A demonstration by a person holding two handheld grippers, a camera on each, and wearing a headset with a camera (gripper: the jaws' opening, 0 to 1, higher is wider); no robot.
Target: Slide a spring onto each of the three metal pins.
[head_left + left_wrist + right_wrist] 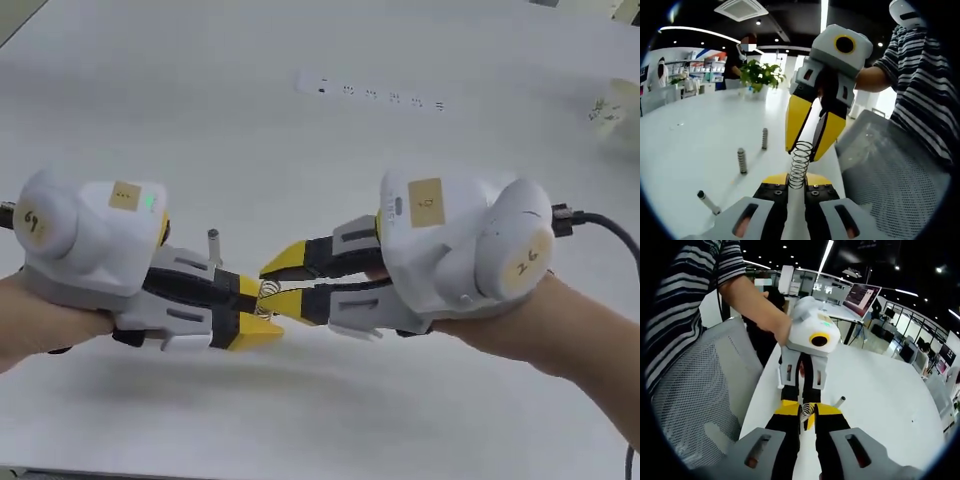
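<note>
A small metal spring (268, 292) hangs in the air between the two gripper tips above the white table (330, 160). My left gripper (796, 181) is shut on the spring (799, 167) at its base. My right gripper (802, 152) faces it, with its yellow jaws open around the spring's free end. In the right gripper view the spring (806, 412) sits between my right gripper's (807, 413) own tips. Two pins carry springs (742, 161) (764, 138). A bare pin (707, 201) lies tilted nearer; a bare pin (213, 240) shows behind the left gripper (255, 305).
A white power strip (370, 93) lies at the back of the table. A small pale object (610, 108) sits at the far right edge. A mesh chair (890, 165) stands beside the table. A potted plant (760, 75) and people are in the background.
</note>
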